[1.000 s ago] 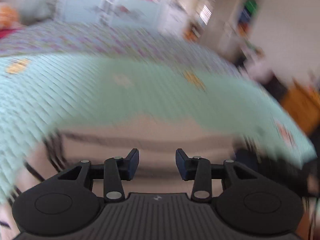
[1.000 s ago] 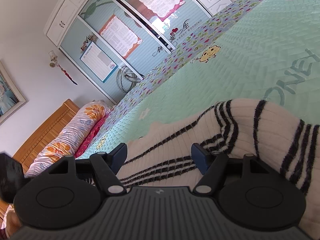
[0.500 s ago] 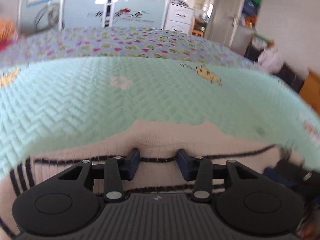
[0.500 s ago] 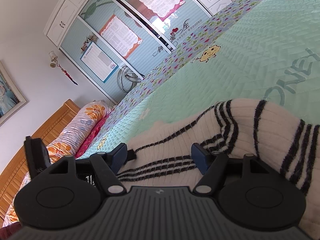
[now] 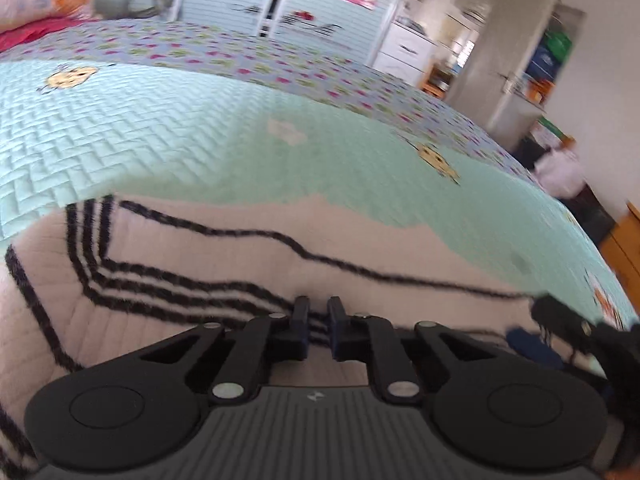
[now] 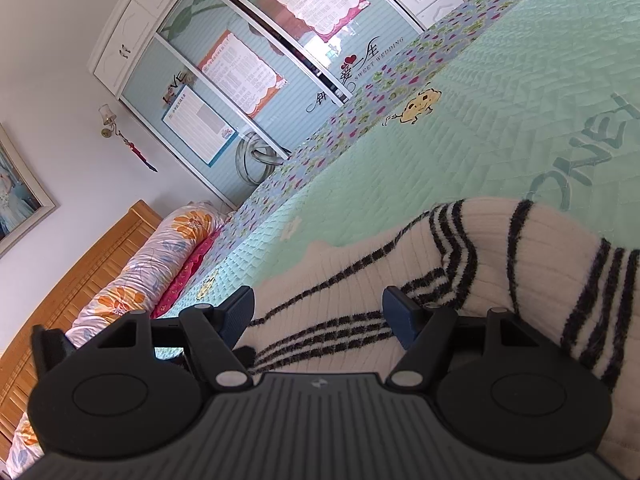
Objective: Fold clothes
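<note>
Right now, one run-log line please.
left gripper: closing on cream black-striped knit sweater | right gripper: open over it | mint quilted bedspread: underneath

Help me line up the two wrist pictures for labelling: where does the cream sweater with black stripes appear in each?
Left wrist: the striped sweater fills the lower left and centre, running under the left gripper.
Right wrist: the sweater lies lower centre to right, behind the right gripper.
Shared landmark: the mint green quilt under it.
</note>
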A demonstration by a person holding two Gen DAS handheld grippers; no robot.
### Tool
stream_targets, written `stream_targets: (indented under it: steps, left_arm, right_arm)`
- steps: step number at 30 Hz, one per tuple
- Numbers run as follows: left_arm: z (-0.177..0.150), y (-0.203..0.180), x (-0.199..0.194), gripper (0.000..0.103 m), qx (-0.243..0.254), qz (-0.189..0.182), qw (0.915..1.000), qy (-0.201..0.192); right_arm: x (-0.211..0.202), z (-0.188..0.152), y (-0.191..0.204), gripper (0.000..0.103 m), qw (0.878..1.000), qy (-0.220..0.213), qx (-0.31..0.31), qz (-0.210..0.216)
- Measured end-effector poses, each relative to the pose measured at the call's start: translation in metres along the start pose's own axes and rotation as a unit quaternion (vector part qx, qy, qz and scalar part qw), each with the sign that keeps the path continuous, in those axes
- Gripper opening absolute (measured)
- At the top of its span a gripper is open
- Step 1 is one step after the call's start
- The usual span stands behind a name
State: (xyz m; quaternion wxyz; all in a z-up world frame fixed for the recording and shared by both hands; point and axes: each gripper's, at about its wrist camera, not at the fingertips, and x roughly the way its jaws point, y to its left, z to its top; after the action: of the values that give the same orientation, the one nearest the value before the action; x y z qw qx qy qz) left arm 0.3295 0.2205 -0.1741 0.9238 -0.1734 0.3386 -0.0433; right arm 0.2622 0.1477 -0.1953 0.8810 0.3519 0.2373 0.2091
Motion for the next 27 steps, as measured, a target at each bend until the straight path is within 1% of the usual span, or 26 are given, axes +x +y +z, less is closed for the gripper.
stream_targets:
  steps: [2,5,6,8,10,11,12,13,14,15,16,17,18,19,20,21,22,24,25,26,27]
  left_arm:
    - [0.000,0.000,-0.010,0.012,-0.023,-0.003,0.9997,0.008]
    - [-0.009,-0.004,-0.041,0.021,-0.054,-0.022,0.9981,0.021]
    - [-0.015,-0.007,-0.054,0.024,-0.060,-0.033,0.9973,0.027]
    - [-0.033,-0.013,-0.085,0.026,-0.066,-0.055,0.9959,0.030]
    - [-0.055,-0.013,-0.120,0.030,-0.074,-0.072,0.9943,0.027]
    - [-0.067,-0.010,-0.138,0.031,-0.080,-0.080,0.9933,0.024]
    - [-0.080,-0.007,-0.157,0.033,-0.087,-0.087,0.9922,0.021]
    - [-0.093,-0.003,-0.176,0.035,-0.095,-0.092,0.9911,0.017]
    - [-0.105,0.001,-0.195,0.037,-0.105,-0.096,0.9897,0.013]
    - [-0.118,0.005,-0.213,0.042,-0.119,-0.099,0.9880,0.010]
    - [-0.132,0.010,-0.230,0.045,-0.134,-0.101,0.9858,0.007]
    - [-0.144,0.015,-0.246,0.045,-0.144,-0.099,0.9846,0.005]
    - [-0.155,0.020,-0.260,0.045,-0.155,-0.094,0.9835,0.004]
    - [-0.167,0.025,-0.272,0.046,-0.166,-0.088,0.9821,0.004]
    - [-0.176,0.029,-0.281,0.046,-0.174,-0.087,0.9808,0.010]
    - [-0.184,0.033,-0.287,0.046,-0.178,-0.085,0.9802,0.016]
    - [-0.192,0.036,-0.292,0.046,-0.183,-0.075,0.9799,0.024]
    - [-0.203,0.038,-0.300,0.046,-0.200,-0.071,0.9767,0.031]
    - [-0.208,0.040,-0.303,0.046,-0.209,-0.071,0.9748,0.034]
    - [-0.212,0.038,-0.309,0.046,-0.212,-0.072,0.9742,0.030]
    - [-0.213,0.034,-0.313,0.046,-0.203,-0.077,0.9758,0.023]
  right_arm:
    - [-0.001,0.001,-0.001,0.071,1.000,-0.001,0.004,0.003]
    - [-0.001,0.001,0.000,0.071,1.000,-0.002,0.003,0.003]
    - [-0.001,0.002,0.001,0.071,1.000,-0.001,-0.001,0.001]
    - [-0.002,0.001,0.010,0.070,1.000,0.005,-0.025,-0.011]
    - [-0.001,0.001,0.023,0.069,0.998,0.018,-0.056,-0.015]
    - [-0.002,0.000,0.029,0.065,0.997,0.030,-0.067,-0.003]
    - [-0.002,0.000,0.036,0.063,0.996,0.042,-0.078,0.009]
    - [0.001,-0.001,0.042,0.063,0.994,0.068,-0.083,0.021]
    - [0.007,-0.002,0.045,0.063,0.990,0.109,-0.087,0.030]
    - [0.015,-0.006,0.046,0.063,0.985,0.146,-0.091,0.031]
    - [0.016,-0.008,0.042,0.059,0.986,0.141,-0.089,0.023]
    - [0.017,-0.010,0.038,0.046,0.987,0.137,-0.086,0.015]
    - [0.018,-0.012,0.033,0.039,0.988,0.132,-0.082,0.007]
    - [0.015,-0.011,0.026,0.027,0.991,0.121,-0.061,0.008]
    - [0.013,-0.010,0.018,0.021,0.993,0.109,-0.041,0.009]
    - [0.010,-0.009,0.011,0.019,0.995,0.097,-0.022,0.010]
    - [0.004,-0.010,0.007,0.020,0.996,0.084,-0.012,0.016]
    - [-0.007,-0.012,0.007,0.028,0.998,0.060,-0.007,0.024]
    - [-0.017,-0.013,0.007,0.033,0.998,0.054,0.001,0.026]
    - [-0.027,-0.013,0.007,0.035,0.998,0.050,0.009,0.028]
    - [-0.044,-0.013,0.007,0.036,0.997,0.059,0.019,0.036]
